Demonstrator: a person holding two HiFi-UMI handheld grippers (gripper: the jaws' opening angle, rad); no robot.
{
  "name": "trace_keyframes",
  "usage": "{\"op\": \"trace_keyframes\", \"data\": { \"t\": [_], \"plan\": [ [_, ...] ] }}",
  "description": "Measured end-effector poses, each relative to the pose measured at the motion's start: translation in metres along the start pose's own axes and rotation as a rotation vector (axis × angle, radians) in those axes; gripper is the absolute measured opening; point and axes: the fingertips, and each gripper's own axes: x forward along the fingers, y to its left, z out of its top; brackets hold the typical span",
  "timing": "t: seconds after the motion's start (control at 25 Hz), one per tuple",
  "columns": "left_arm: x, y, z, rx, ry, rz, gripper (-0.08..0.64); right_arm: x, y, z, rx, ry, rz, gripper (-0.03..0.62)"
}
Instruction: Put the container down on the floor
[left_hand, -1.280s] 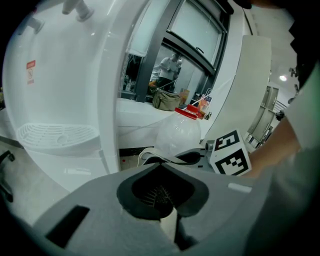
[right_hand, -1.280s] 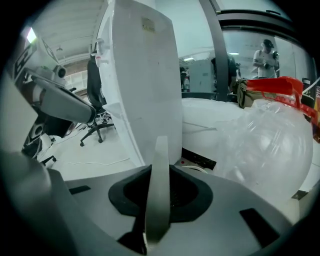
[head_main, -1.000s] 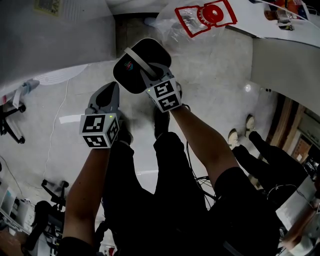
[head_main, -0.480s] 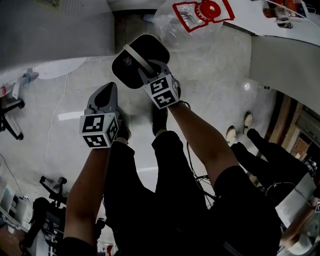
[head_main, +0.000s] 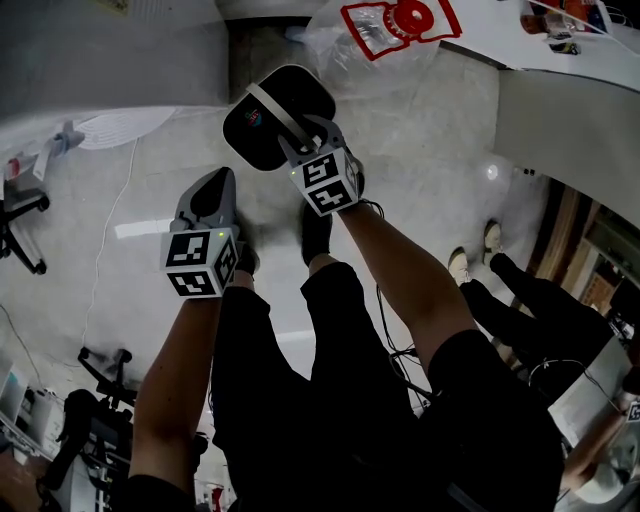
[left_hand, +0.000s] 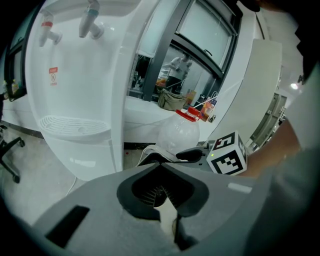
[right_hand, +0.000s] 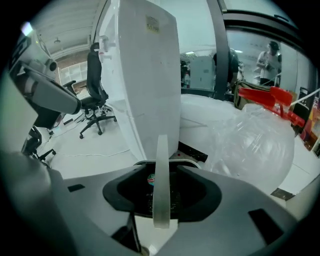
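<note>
Right gripper (head_main: 303, 140) clasps the one black container (head_main: 262, 145); left gripper (head_main: 212, 192) seems clenched, empty.

My right gripper (right_hand: 161, 205) has its jaws closed on the pale handle strap (right_hand: 162, 160) of a black container (right_hand: 146, 196); dead ahead stands a white water dispenser (right_hand: 150, 75); right of it, a clear water jug (right_hand: 250, 145); far left, an office chair (right_hand: 97, 95).
</note>
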Motion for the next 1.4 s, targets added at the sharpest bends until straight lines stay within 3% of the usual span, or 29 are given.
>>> {"op": "trace_keyframes", "data": {
  "t": [0.36,0.48,0.68,0.96,1.12,1.24,1.4],
  "plan": [
    [-0.030,-0.018,0.033,0.023,-0.028,-0.024,0.011,-0.048,-0.002,0.034,0.034,-0.026,-0.040,0.172],
    [-0.047,-0.026,0.050,0.029,-0.045,-0.019,0.012,-0.080,0.003,0.052,0.087,-0.036,-0.074,0.172],
    [-0.082,-0.041,0.075,0.075,-0.062,-0.028,0.012,-0.130,0.020,0.092,0.173,-0.088,-0.058,0.164],
    [-0.134,-0.062,0.115,0.151,-0.097,-0.039,0.011,-0.203,0.024,0.151,0.217,-0.166,-0.085,0.120],
    [-0.164,-0.070,0.142,0.130,-0.145,-0.037,0.012,-0.245,0.027,0.186,0.249,-0.212,-0.088,0.081],
    [-0.189,-0.083,0.160,0.123,-0.174,-0.061,0.011,-0.276,0.034,0.214,0.225,-0.233,-0.089,0.060],
    [-0.227,-0.100,0.184,0.200,-0.228,-0.105,0.011,-0.314,0.051,0.256,0.143,-0.288,-0.069,0.043]
  ]
}}
